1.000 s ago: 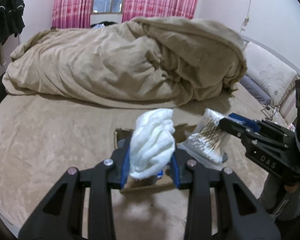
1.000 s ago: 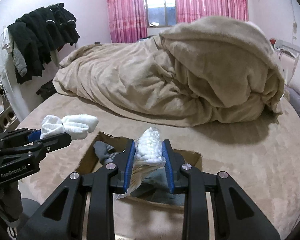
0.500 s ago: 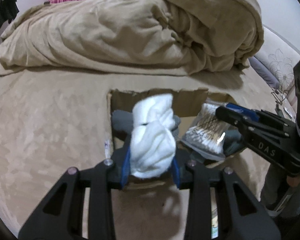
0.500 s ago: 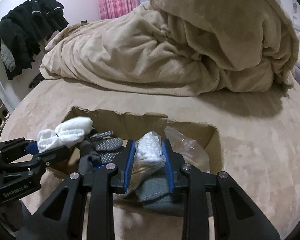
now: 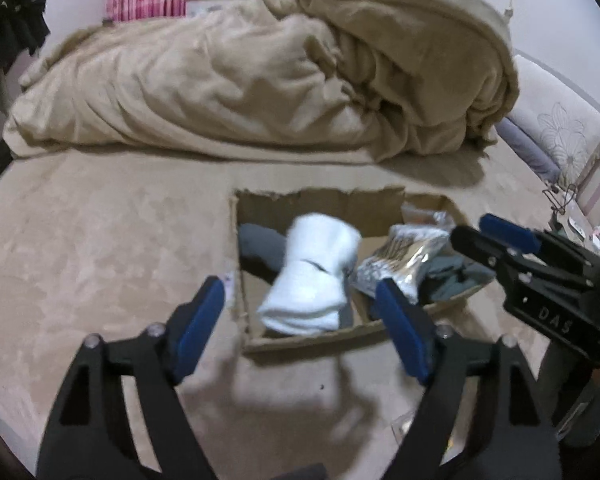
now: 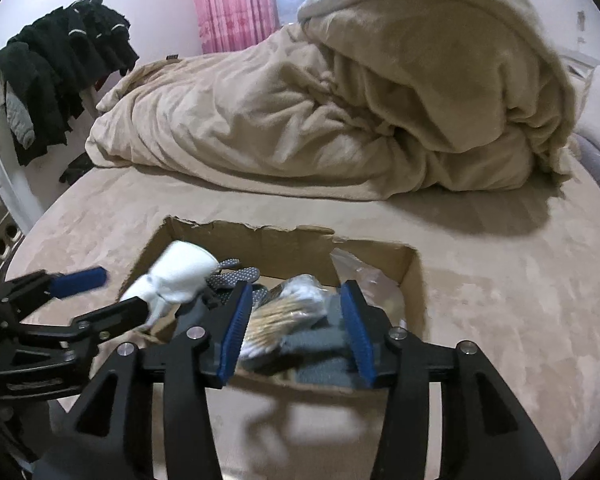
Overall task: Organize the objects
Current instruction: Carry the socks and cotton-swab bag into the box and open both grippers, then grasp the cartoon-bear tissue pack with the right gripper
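Observation:
An open cardboard box (image 5: 320,342) (image 6: 284,240) sits on the tan bed. My left gripper (image 5: 300,300) is open just above its near edge; the white rolled socks (image 5: 312,276) (image 6: 176,276) lie free in the box between the spread jaws. My right gripper (image 6: 296,320) is open over the box's right half; the clear bag of cotton swabs (image 6: 284,314) (image 5: 404,256) lies free in the box on grey socks (image 6: 324,344). Grey dotted socks (image 6: 236,274) lie further back in the box.
A heaped tan duvet (image 5: 260,72) covers the far bed. Black clothes (image 6: 60,64) hang at the left. Pillows (image 5: 556,136) lie at the right. A clear plastic bag (image 6: 360,272) sits in the box's far right corner.
Both grippers have opened over the box. The white socks and the cotton swab bag have dropped out of the jaws into the box.

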A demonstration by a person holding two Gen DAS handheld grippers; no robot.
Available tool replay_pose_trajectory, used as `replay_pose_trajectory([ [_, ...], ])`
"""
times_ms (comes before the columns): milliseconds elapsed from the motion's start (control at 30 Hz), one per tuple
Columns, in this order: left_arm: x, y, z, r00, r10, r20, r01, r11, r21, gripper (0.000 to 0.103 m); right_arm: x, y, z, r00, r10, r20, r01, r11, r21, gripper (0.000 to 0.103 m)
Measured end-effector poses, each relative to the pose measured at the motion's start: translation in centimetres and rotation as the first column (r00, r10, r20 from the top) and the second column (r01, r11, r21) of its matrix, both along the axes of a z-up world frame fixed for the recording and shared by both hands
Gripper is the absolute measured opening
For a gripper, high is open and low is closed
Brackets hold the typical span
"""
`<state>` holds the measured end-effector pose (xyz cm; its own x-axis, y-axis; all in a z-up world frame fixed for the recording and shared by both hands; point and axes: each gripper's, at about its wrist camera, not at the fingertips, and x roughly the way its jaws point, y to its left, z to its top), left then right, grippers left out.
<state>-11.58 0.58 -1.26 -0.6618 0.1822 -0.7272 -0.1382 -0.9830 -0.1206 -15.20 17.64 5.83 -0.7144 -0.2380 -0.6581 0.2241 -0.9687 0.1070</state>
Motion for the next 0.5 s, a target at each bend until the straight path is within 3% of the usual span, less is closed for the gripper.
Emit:
replay_pose_trajectory([
  [67, 1.2, -0.4, 1.1, 1.000, 0.000, -0.016, 0.000, 1.000, -0.001, 0.081, 1.3, 0.1, 0.8, 1.000, 0.001, -0.006, -0.001, 1.000, -0.004, 0.058],
  [300, 5.7, -2.0, 3.8, 0.998, 0.025, -0.054, -0.023, 0.999, 0.039, 0.083, 6.0, -0.5, 2.6, 0.999, 0.031, -0.015, -0.031, 0.999, 0.007, 0.058],
  [500, 9.8, -2.2, 3.2, 0.999, 0.019, -0.037, -0.017, 0.998, 0.060, 0.083, 9.5, -0.7, 1.8, 0.999, 0.050, 0.020, -0.050, 0.999, -0.004, 0.058],
])
